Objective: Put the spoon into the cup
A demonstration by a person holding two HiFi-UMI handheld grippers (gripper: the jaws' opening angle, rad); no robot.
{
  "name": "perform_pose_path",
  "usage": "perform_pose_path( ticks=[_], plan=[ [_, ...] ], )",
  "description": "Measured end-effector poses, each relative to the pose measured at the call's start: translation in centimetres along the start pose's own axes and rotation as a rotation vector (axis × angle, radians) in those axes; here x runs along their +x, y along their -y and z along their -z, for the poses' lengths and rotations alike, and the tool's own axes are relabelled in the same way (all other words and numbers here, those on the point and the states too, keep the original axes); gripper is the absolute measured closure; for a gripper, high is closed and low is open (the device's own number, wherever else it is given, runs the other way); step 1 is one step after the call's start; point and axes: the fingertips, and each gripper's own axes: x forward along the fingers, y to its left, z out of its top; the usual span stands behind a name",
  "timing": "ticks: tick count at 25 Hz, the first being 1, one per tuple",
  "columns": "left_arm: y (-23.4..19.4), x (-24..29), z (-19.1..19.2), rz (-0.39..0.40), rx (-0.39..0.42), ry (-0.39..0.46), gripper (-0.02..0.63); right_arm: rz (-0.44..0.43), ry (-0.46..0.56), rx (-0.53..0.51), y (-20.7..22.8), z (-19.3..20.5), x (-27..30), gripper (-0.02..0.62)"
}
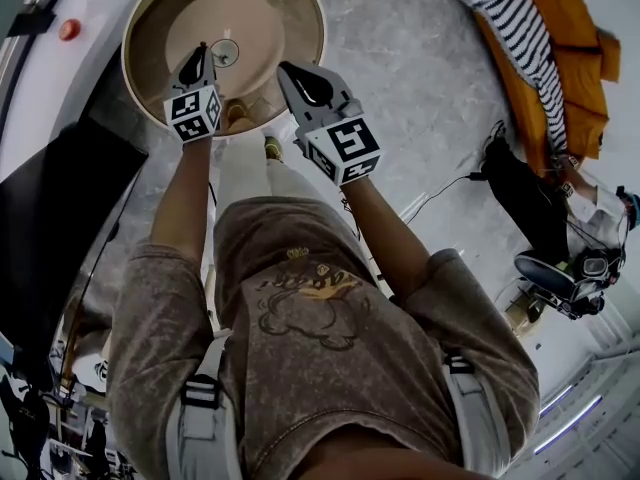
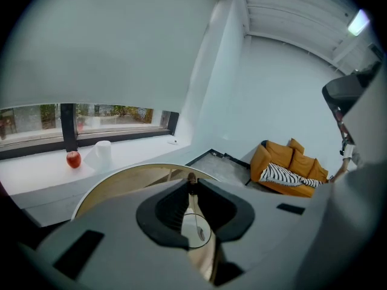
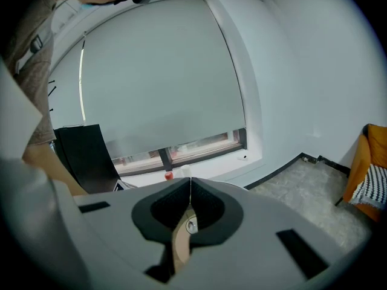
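Quick look from my end. The left gripper (image 2: pixel 191 180) is pinched narrow on the very top of the spoon (image 2: pixel 200 232). Its brown handle end sits right between the jaw tips, and the thin stem hangs down from there. The spoon's bowl lines up inside the round rim of the clear cup (image 2: pixel 188 237) underneath. I can't tell whether it's actually down inside the cup or just over the mouth.

From the head view, the cup (image 1: pixel 225 51) stands near the middle of the round wooden worktop (image 1: pixel 270 18), with the left gripper (image 1: pixel 200 56) just beside it. The right gripper (image 1: pixel 288 70) is a bit off to the right over the worktop's near edge. In its own view, the right gripper (image 3: pixel 190 183) has its jaws closed tip to tip with nothing in them.

Background stuff: a red apple (image 2: pixel 73 159) and a white roll (image 2: pixel 103 151) sit on the window ledge. There's also an orange sofa (image 2: pixel 284 165) with a striped cloth (image 2: pixel 279 174) on it.
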Motion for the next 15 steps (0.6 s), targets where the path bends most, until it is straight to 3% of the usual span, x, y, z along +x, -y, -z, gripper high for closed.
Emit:
perform_pose_path(
  ticks=[15],
  plan=[
    [-0.8, 3.2, 4.5, 0.031, -0.014, -0.105, 0.549, 0.001, -0.03, 0.012, 0.5, 1.1, 2.0, 0.577]
  ],
)
